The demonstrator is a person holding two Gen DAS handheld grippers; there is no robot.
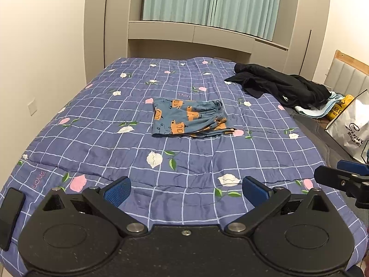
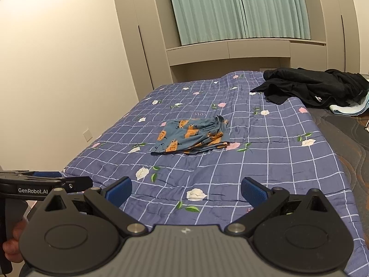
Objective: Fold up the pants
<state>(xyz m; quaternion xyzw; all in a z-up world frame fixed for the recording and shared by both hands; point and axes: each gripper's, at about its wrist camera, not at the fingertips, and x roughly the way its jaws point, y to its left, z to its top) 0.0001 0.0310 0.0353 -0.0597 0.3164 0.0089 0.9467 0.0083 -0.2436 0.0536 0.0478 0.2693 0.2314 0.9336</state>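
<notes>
A pair of blue pants [image 1: 188, 117] printed with orange vehicles lies folded into a compact, roughly square bundle near the middle of a bed, its gathered waistband turned to the right. The bed is spread with a blue checked quilt [image 1: 110, 143] scattered with pink and white flowers. The left claw [image 1: 185, 190] hovers over the quilt's near edge with its blue-padded fingers [image 1: 117, 190] spread wide and nothing between them; the right claw [image 2: 186, 190] is held just beside it, equally wide open and empty, both well short of the pants. A heap of dark clothing [image 1: 283, 85] lies at the far right corner of the bed, over a pale blue cloth [image 1: 316, 112]. A white shopping bag [image 1: 352, 129] stands at the right side of the bed, and a black phone [image 1: 10, 214] rests at the quilt's near left edge. Pale green curtains [image 1: 207, 2] hang behind the far end.
</notes>
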